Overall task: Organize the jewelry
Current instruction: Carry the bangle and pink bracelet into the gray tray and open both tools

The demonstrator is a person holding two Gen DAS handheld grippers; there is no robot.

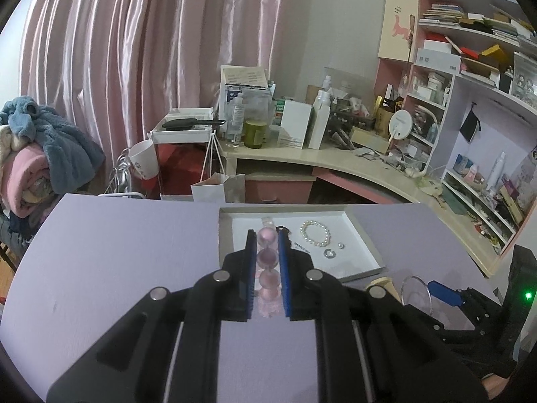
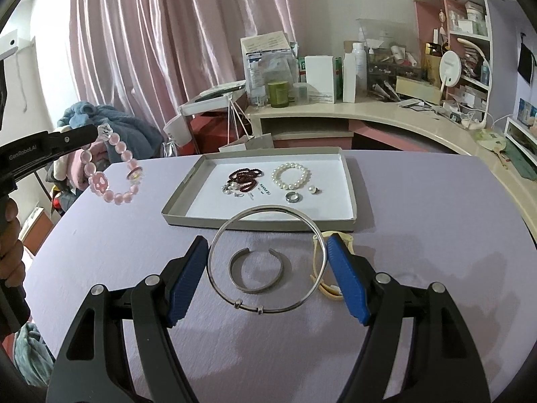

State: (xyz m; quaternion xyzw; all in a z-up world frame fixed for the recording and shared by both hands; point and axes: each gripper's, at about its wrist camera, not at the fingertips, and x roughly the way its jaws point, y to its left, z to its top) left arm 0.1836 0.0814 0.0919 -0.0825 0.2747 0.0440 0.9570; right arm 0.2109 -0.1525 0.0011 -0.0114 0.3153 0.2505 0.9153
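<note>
Left gripper (image 1: 266, 262) clamps a glossy pink bead bracelet (image 2: 114, 171). Right gripper (image 2: 266, 275) grips the thin round silver bangle (image 2: 266, 258); pad contact unclear

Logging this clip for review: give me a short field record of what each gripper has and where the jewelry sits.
left gripper: shut on the pink bead bracelet, lifted off the table
right gripper: holds the large silver bangle between its pads
tray: holds pearl bracelet, dark red bead bracelet, silver ring, small pieces
on table, outside tray: open silver cuff seen inside the bangle's loop; cream bangle by the right finger
</note>
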